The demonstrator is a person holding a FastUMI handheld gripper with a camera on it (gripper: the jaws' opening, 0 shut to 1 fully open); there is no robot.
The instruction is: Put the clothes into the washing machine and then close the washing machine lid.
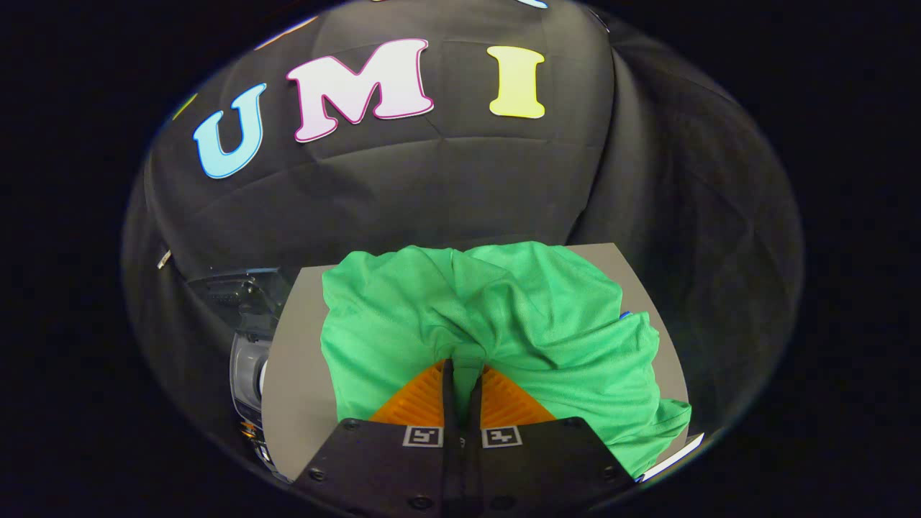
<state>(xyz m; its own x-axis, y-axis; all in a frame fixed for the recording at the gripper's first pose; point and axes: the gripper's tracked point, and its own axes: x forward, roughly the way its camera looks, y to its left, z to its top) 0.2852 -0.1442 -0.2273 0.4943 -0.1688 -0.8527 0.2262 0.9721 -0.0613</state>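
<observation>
While the washer [248, 345] sits half hidden in shadow off the bench's [295, 374] left edge, its lid hard to make out, a green shirt [504, 324] lies bunched across the bench. Tongs [463, 374] are clenched on a fold of the shirt, which covers most of the bench.

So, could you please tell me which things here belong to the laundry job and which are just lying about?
Part of the job:
- green garment, a fold pinched between the gripper fingers
- washing machine, beside the table, beyond the garment's edge

Just lying about:
- grey table under the garment
- small blue item peeking from behind the garment, too hidden to identify
</observation>
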